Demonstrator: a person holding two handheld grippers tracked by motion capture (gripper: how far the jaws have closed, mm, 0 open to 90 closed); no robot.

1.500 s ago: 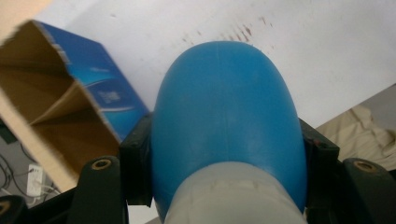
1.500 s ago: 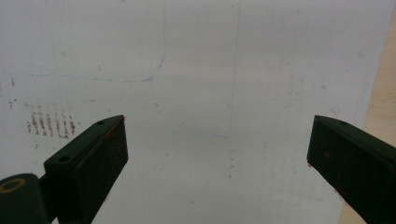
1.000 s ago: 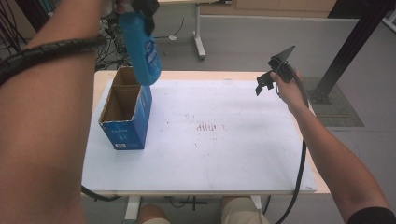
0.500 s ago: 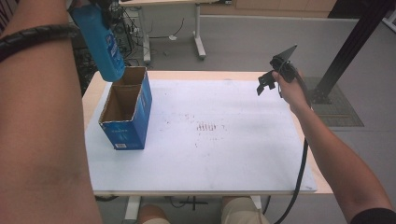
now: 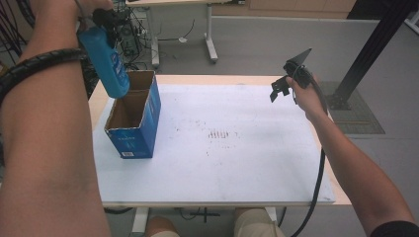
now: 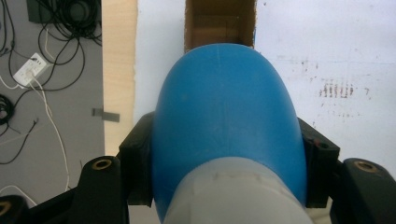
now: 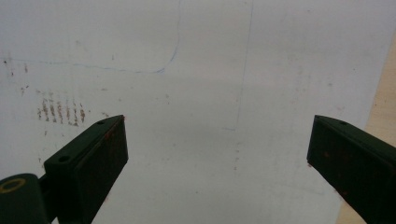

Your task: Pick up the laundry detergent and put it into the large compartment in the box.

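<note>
Two black jaws of the left gripper (image 6: 224, 186) are clamped on a smooth, rounded blue plastic bottle (image 5: 105, 59), one jaw on each flank near its pale grey cap end. In the left gripper view the bottle (image 6: 226, 135) bulges forward from between the jaws, its domed base pointing away from the gripper at the open mouth of a cardboard box (image 6: 220, 23) straight beyond it. From the high view the bottle hangs below the gripper (image 5: 101, 19), tilted, base down, just above the near-left rim of the box (image 5: 133, 123), a tall rectangular carton with blue printed sides and a bare brown inside. The box stands on a matte white sheet (image 5: 222, 148), marked with small reddish-brown smudges, that covers the pale wooden table (image 5: 99, 98).

The right gripper (image 5: 286, 81) is held off to the far side, jaws wide apart with only the white sheet (image 7: 210, 93) beyond them.

Against half a second ago, the bottle has come lower and closer to the box opening; the right gripper has not shifted.
</note>
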